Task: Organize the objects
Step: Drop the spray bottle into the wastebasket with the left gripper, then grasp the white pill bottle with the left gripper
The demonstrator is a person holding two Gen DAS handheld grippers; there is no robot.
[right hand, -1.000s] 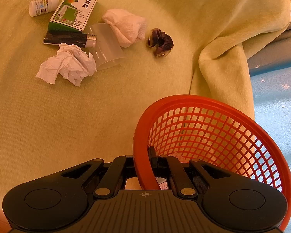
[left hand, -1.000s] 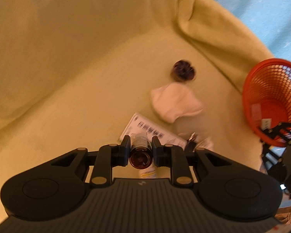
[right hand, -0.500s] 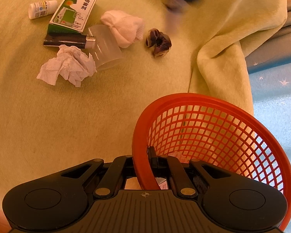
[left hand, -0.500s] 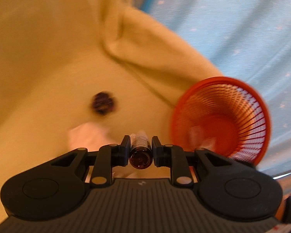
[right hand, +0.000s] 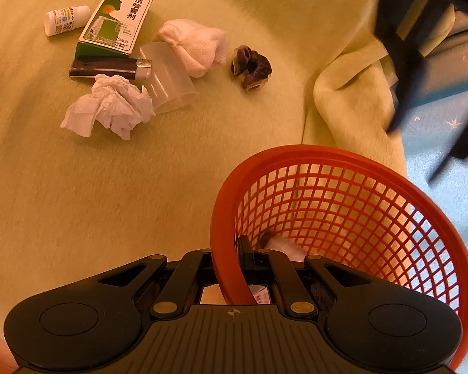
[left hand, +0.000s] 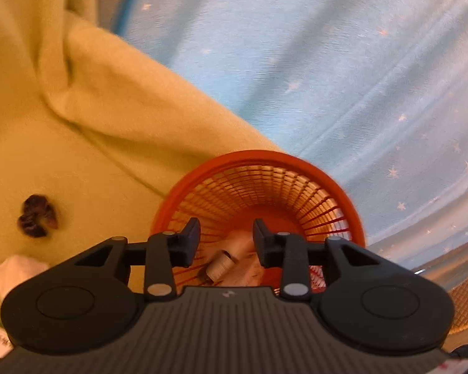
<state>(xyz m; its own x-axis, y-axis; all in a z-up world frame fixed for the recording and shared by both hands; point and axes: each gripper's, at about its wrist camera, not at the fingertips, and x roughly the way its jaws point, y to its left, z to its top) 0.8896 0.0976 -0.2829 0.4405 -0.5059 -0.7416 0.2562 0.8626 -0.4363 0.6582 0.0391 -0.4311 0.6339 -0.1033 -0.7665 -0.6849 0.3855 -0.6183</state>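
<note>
Setting: yellow-green blanket [right hand: 159, 193], clutter scattered.
Left claw [left hand: 226, 238]: spread wide over orange basket [left hand: 352, 215]; small bottle [left hand: 220, 266] lies inside.
Right claw [right hand: 231, 260]: clamped on basket rim.
Next: likely fetch scrunchie [right hand: 251, 67].

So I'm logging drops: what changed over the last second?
The left gripper swung from the clutter to over the red basket, opened and let go of the small bottle, now inside. The right gripper stays clamped on the rim; the blanket items haven't moved.

small bottle [left hand: 222, 267] | lying tilted | inside red mesh basket [left hand: 296, 159]
</note>
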